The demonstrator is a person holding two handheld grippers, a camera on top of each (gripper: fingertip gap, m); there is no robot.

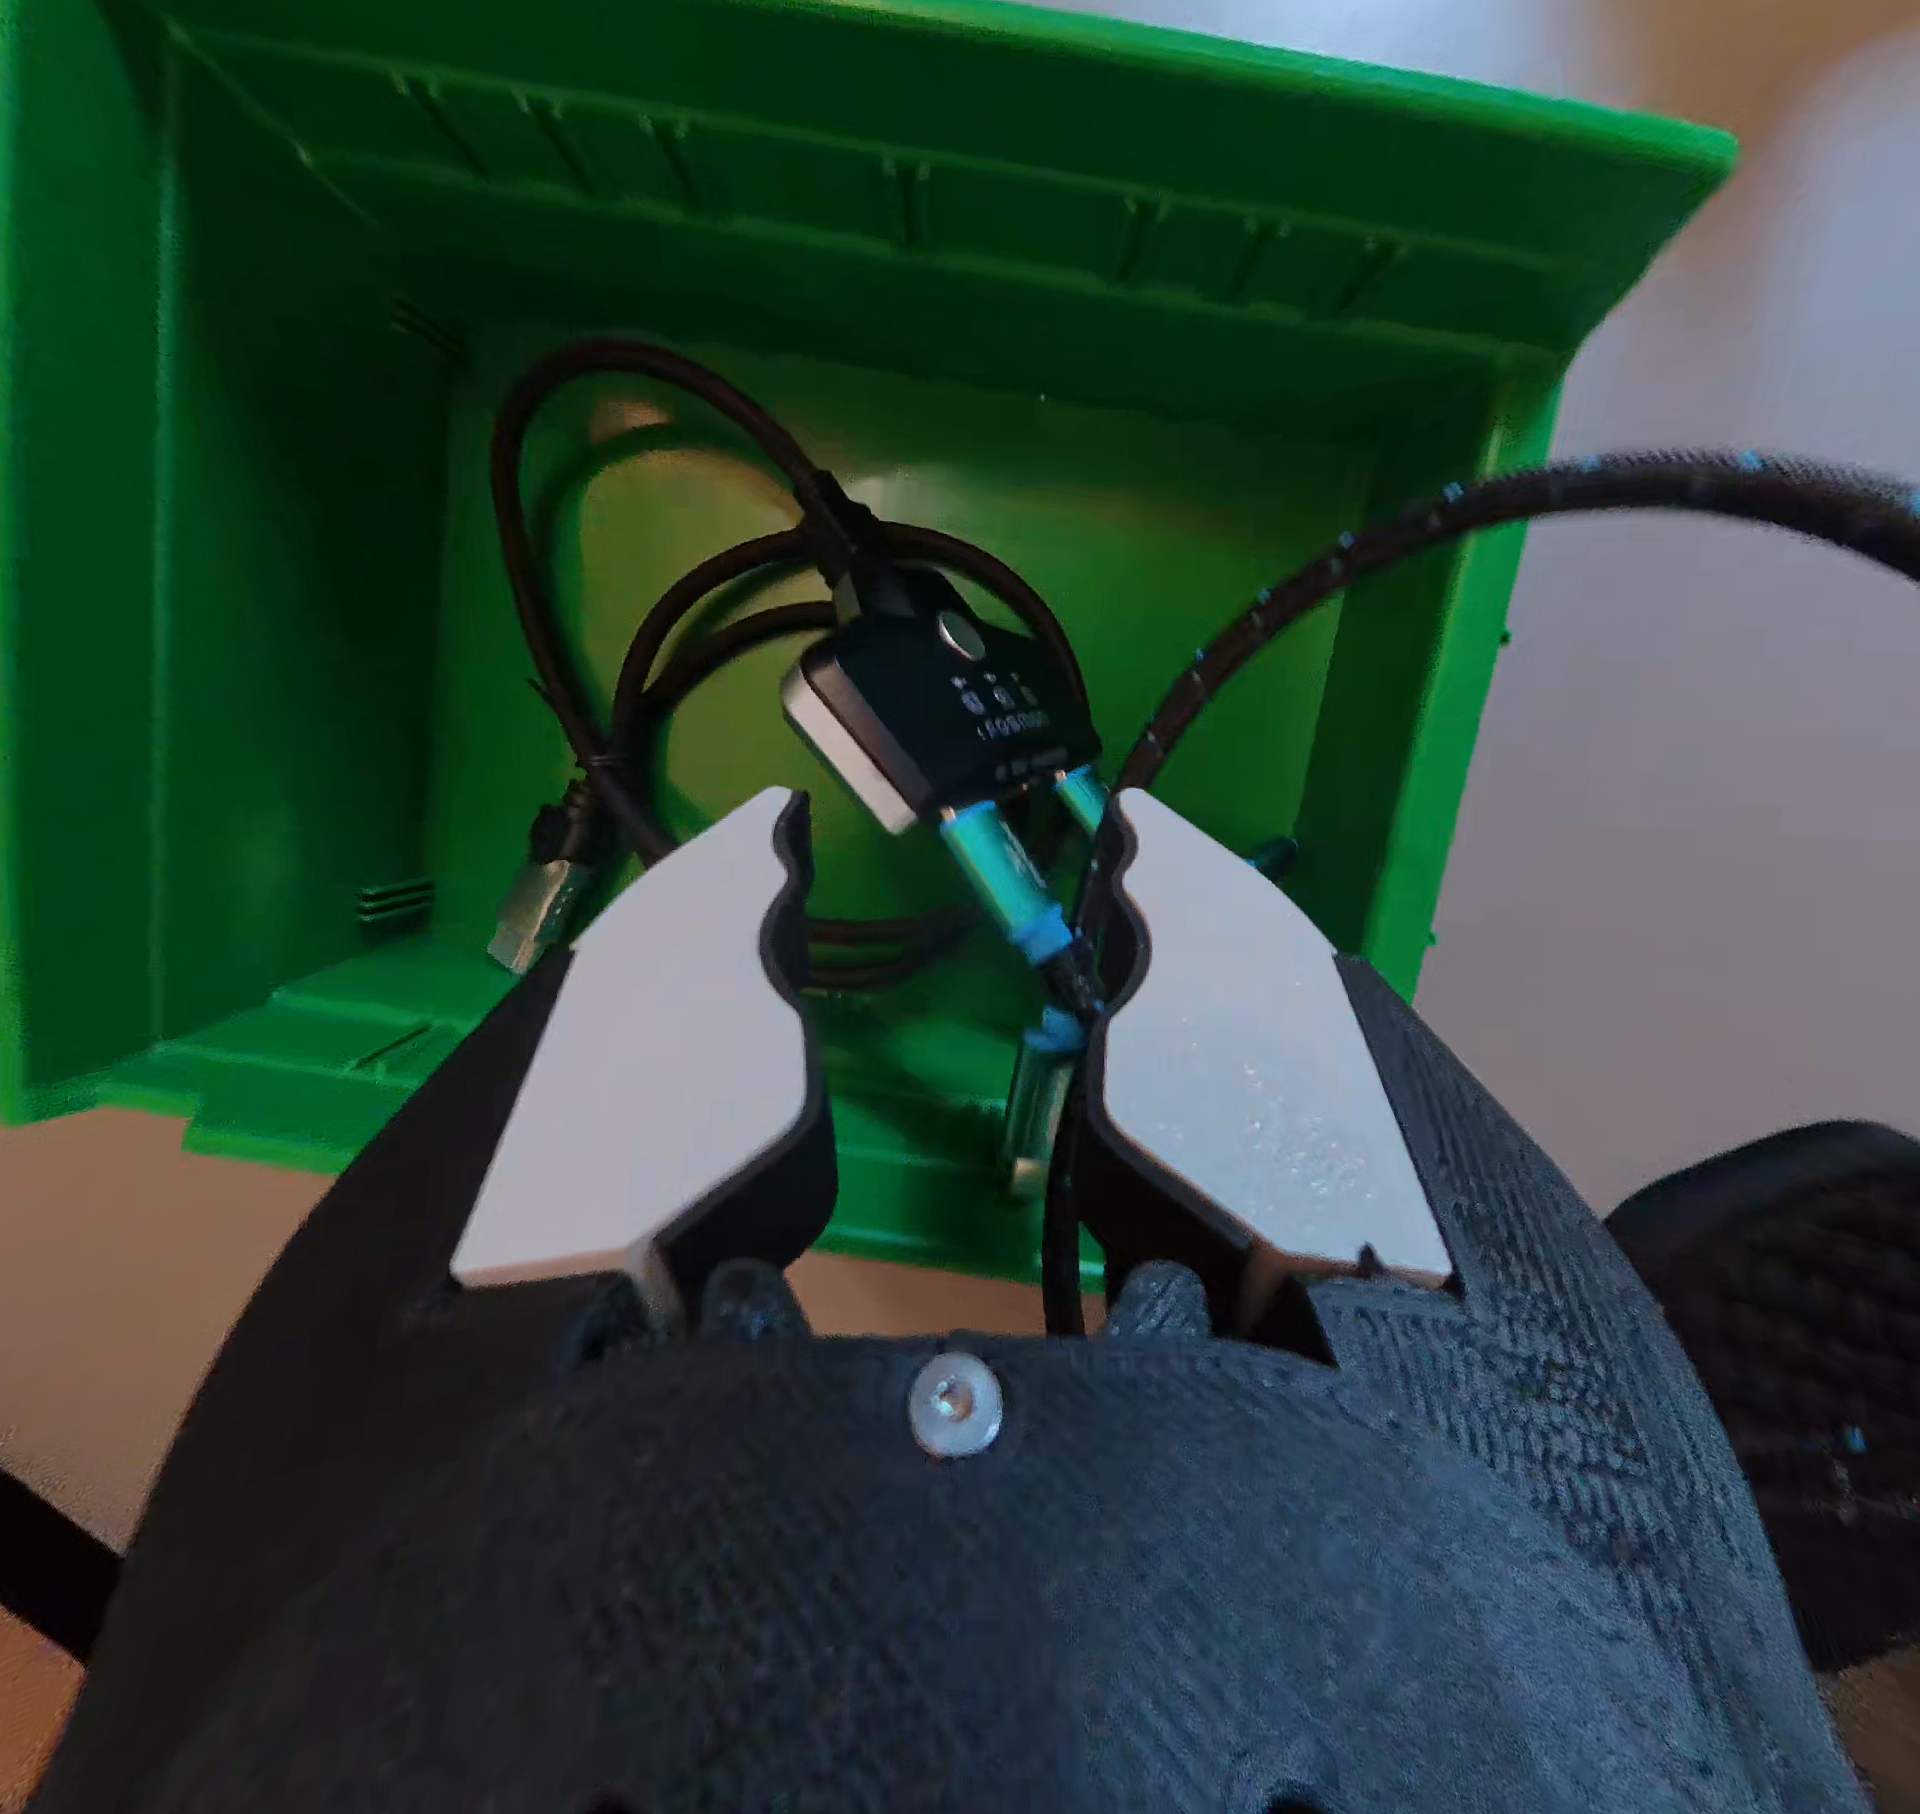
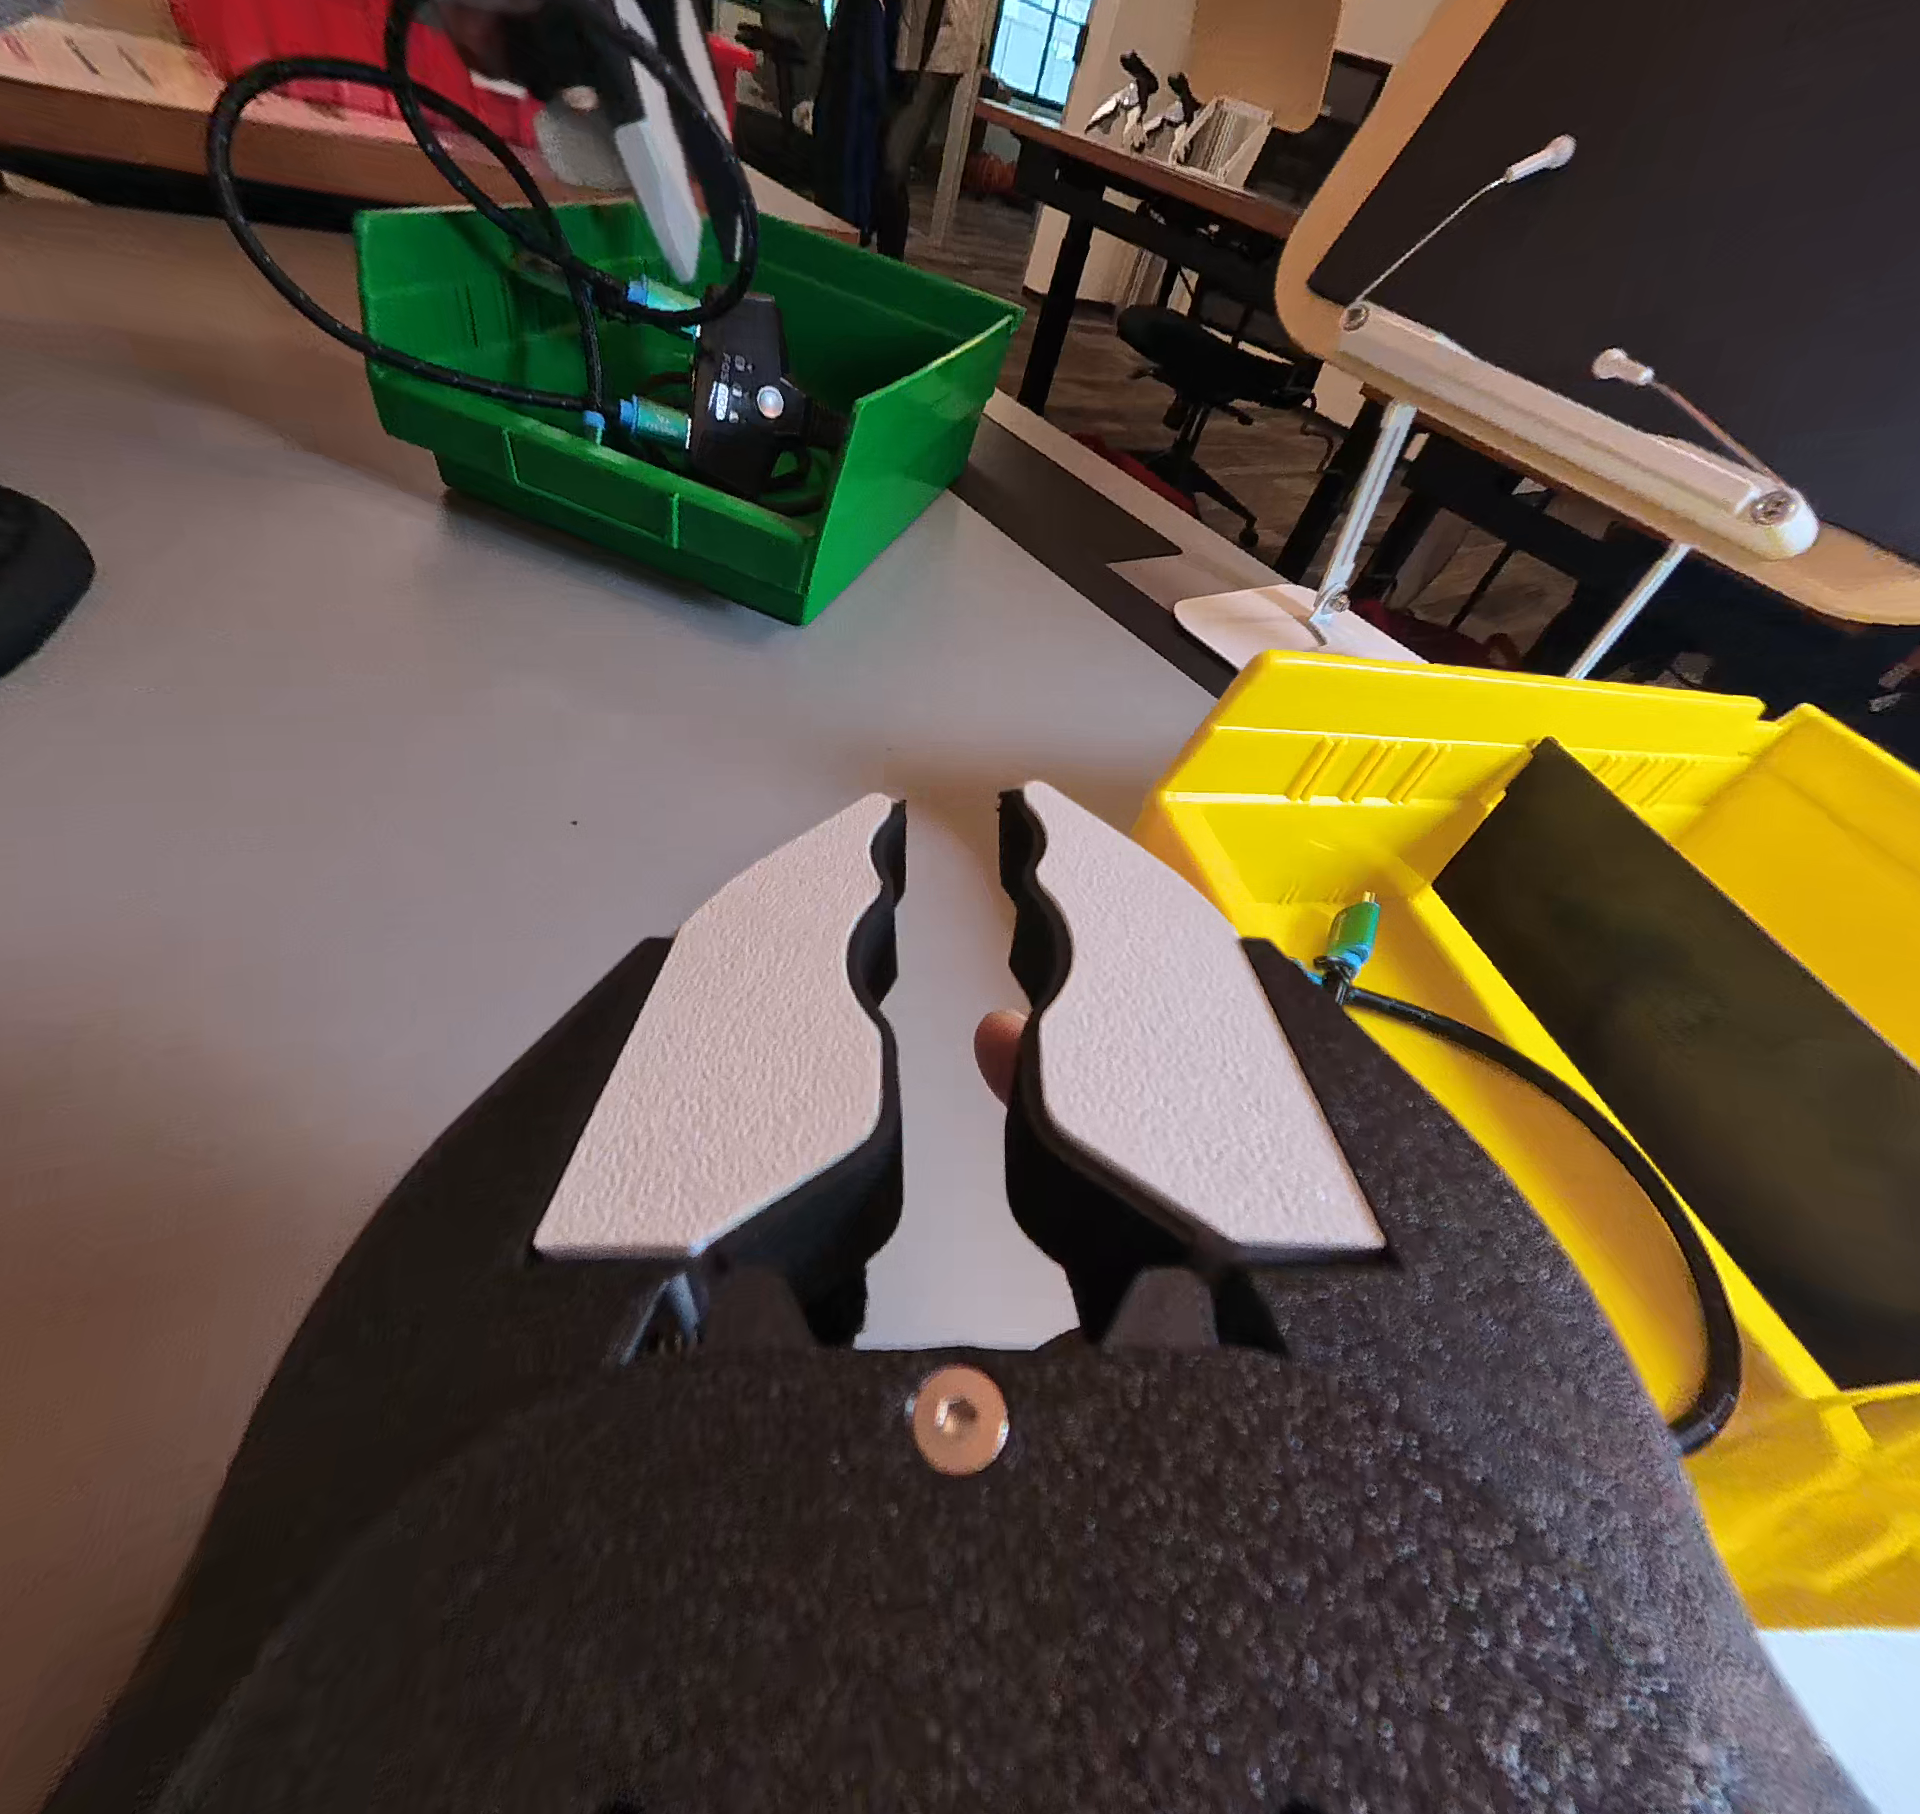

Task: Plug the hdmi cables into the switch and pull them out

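Note:
A black HDMI switch (image 1: 930,699) sits tilted inside a green bin (image 1: 312,517), with two teal HDMI plugs (image 1: 1003,865) in its near side and a black cable in its far end. My left gripper (image 1: 956,808) is open just short of the switch, with the plugs between its fingertips. A black braided cable (image 1: 1299,569) runs along the inside of its right finger. A loose plug (image 1: 1039,1104) lies on the bin floor. In the right wrist view the switch (image 2: 743,393) and bin (image 2: 675,517) are far off. My right gripper (image 2: 951,803) is slightly open and empty above the grey table (image 2: 416,829).
A yellow bin (image 2: 1299,788) stands just right of my right gripper; it holds a black divider (image 2: 1662,1016) and a cable with a green plug (image 2: 1354,928). A screen on a white stand (image 2: 1288,611) is at the table's far right edge. A dark object (image 2: 31,569) lies at the left.

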